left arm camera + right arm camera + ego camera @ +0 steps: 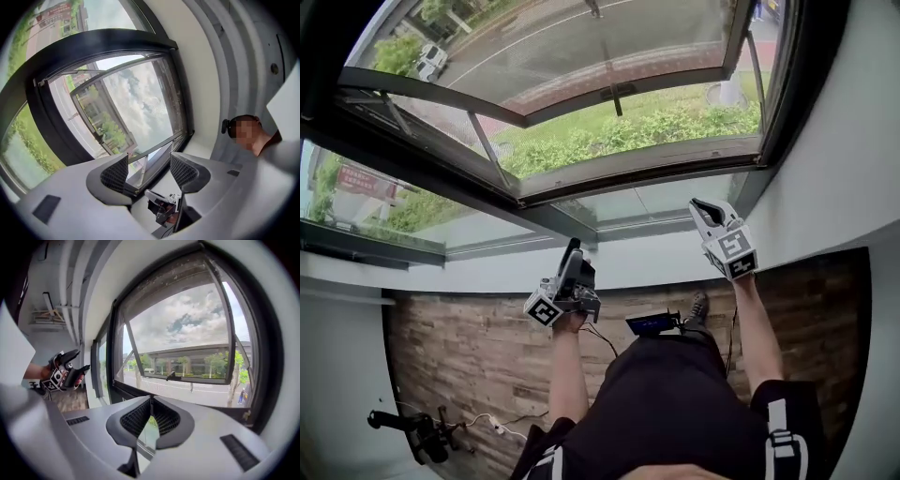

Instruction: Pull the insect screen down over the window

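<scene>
Window (pixel 637 164) fills the upper part of the head view, its sash (pixel 581 66) swung outward over grass (pixel 628 131) and a road (pixel 534 37), the opening uncovered; the insect screen itself I cannot make out in any view. Below runs a pale sill (pixel 469 272), then wooden floor (pixel 459 356). Left gripper (pixel 573 251) shows over the sill's near edge, jaws apart with nothing between them. Right gripper (pixel 703 208) is raised near the frame's lower right corner, jaws closed together, empty.
</scene>
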A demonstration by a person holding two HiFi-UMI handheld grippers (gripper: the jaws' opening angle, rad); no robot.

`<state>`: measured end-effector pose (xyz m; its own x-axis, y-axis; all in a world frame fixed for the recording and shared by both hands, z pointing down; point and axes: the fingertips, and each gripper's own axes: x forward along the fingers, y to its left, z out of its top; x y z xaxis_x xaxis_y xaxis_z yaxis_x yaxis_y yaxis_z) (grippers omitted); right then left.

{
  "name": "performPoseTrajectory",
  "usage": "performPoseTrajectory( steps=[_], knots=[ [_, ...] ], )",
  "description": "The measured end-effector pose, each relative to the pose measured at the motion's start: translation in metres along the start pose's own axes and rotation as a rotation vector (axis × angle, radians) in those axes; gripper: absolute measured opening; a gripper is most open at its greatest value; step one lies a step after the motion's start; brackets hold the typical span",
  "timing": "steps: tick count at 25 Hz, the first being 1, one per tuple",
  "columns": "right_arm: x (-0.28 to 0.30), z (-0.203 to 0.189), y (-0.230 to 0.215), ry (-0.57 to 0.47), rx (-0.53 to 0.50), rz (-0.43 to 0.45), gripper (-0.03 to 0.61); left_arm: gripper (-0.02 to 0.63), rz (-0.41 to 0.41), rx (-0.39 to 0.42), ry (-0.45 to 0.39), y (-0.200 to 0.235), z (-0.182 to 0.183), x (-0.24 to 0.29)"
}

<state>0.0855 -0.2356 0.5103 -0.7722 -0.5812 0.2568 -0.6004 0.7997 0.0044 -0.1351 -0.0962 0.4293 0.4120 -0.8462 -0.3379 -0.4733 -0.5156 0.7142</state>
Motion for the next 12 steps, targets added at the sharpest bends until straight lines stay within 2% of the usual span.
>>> performPoseTrajectory(
  steps=[3, 6, 9, 12],
  knots=[
    [-0.04, -0.011, 0.02, -0.022, 0.103, -0.046, 0.023, 0.284, -0.032, 0.005, 0.012, -0.017, -0.001, -0.019],
    [-0.076, -0.025, 0.055, -0.032, 0.196, -0.088, 0.021, 0.284, -0.059, 0.081, 0.071, -0.038, -0.003, -0.045],
    [-0.106, -0.035, 0.102, -0.014, 0.229, -0.099, 0.021, 0.284, -0.077, 0.149, 0.117, -0.057, -0.002, -0.08],
    [-0.153, -0.043, 0.146, 0.024, 0.256, -0.127, 0.021, 0.283, -0.063, 0.159, 0.149, -0.071, -0.01, -0.12]
  ],
)
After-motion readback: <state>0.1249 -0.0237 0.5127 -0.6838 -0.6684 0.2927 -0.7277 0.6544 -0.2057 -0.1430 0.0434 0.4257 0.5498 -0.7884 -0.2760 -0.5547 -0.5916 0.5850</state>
